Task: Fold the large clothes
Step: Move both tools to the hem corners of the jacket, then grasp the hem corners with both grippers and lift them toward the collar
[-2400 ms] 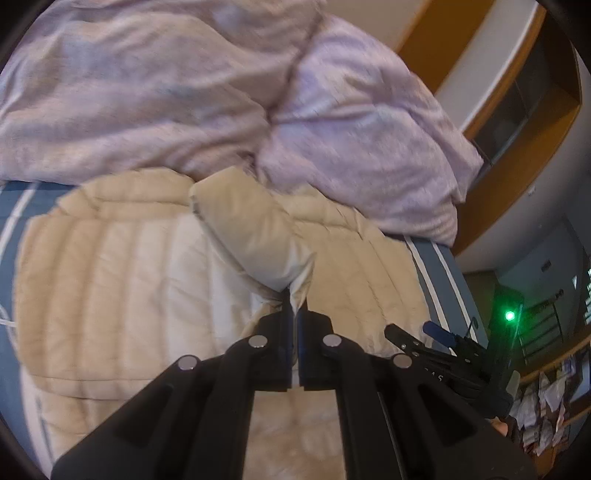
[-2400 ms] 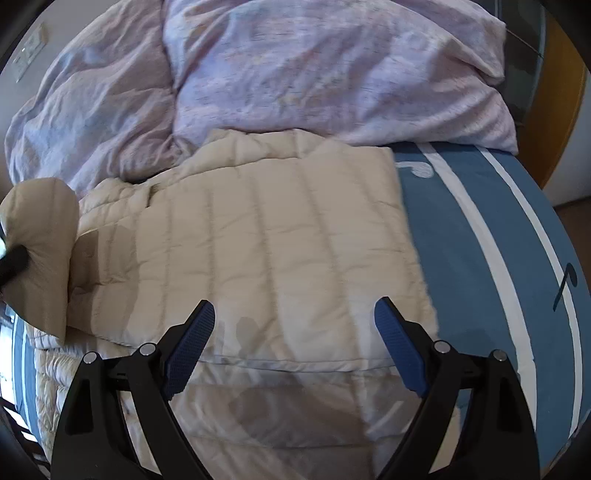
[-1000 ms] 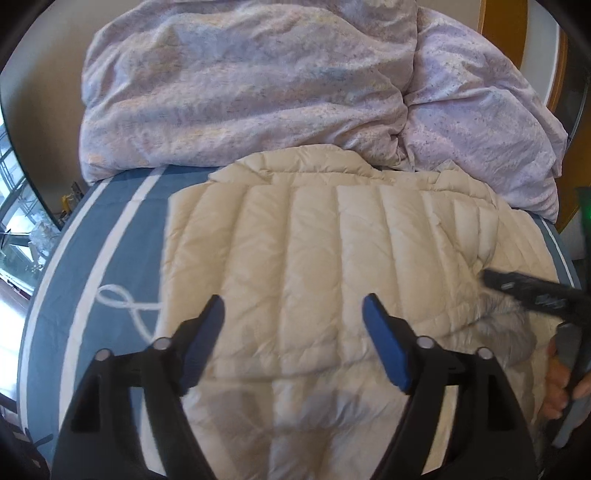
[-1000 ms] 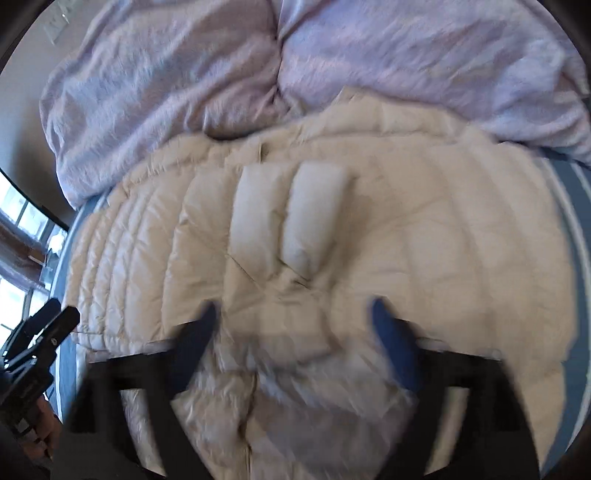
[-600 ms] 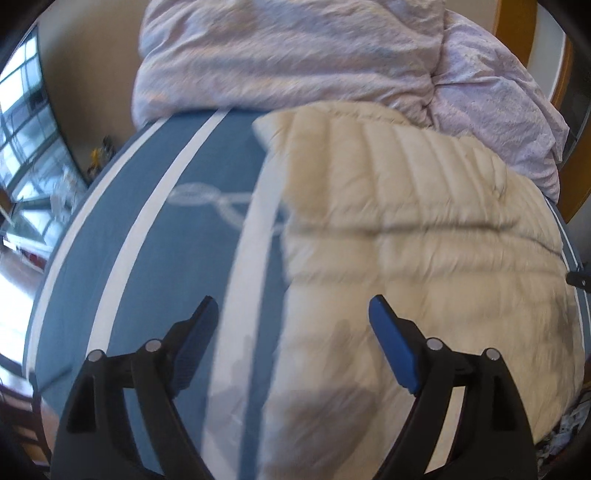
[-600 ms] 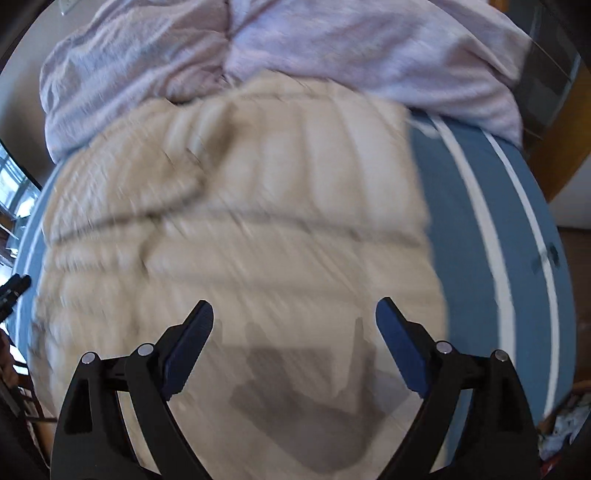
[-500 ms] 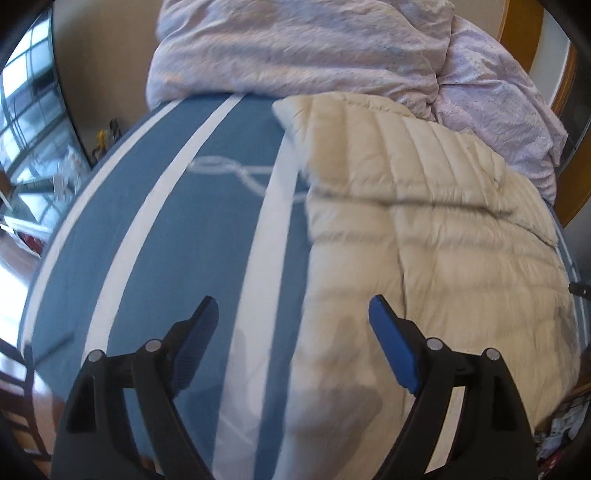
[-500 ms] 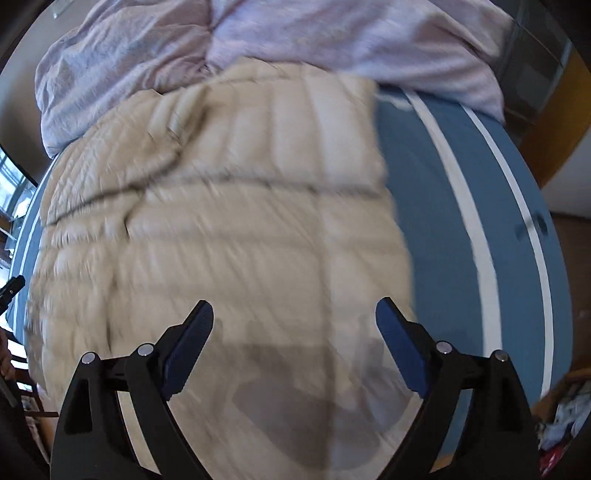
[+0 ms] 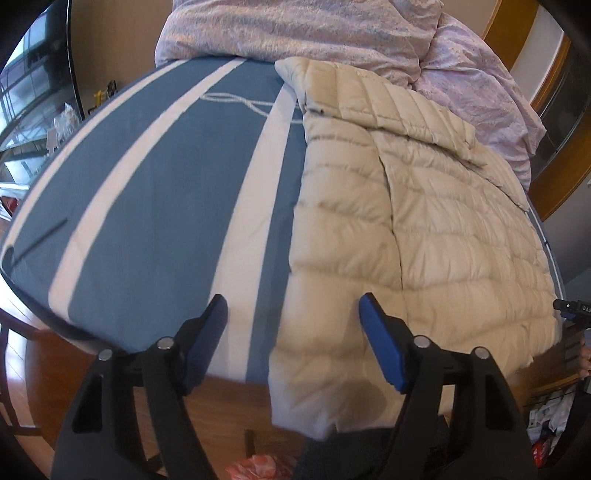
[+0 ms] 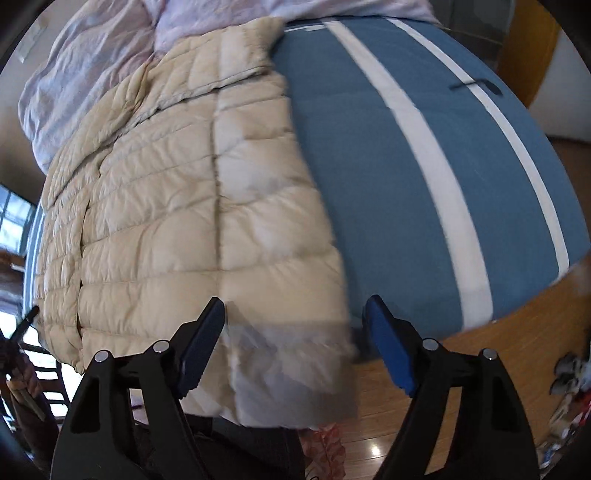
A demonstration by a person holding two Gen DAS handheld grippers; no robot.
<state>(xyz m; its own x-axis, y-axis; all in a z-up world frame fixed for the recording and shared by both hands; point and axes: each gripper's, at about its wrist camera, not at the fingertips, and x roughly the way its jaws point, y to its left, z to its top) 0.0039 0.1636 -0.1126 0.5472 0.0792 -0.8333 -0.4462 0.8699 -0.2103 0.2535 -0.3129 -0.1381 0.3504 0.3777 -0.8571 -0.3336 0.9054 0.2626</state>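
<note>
Both sleeves now lie folded in. Cream quilted down jacket [image 9: 413,236] on blue white-striped bedspread [image 9: 155,192], hem overhanging bottom edge. Left gripper [image 9: 293,339] and right gripper [image 10: 295,341], jaws just narrowing, empty, straddle hem corners. Next: grasp both, fold upward.

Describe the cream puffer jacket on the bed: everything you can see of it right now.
The puffer jacket is cream, quilted in puffy horizontal channels, with a slightly shiny shell. It lies flat on the blue, white-striped bedspread, sides folded inward so a seam runs down its middle. Its far end touches the lilac duvet; its near hem hangs over the bed's edge above the wooden floor. The left gripper and right gripper each hover open over a hem corner, fingers not touching it.
</note>
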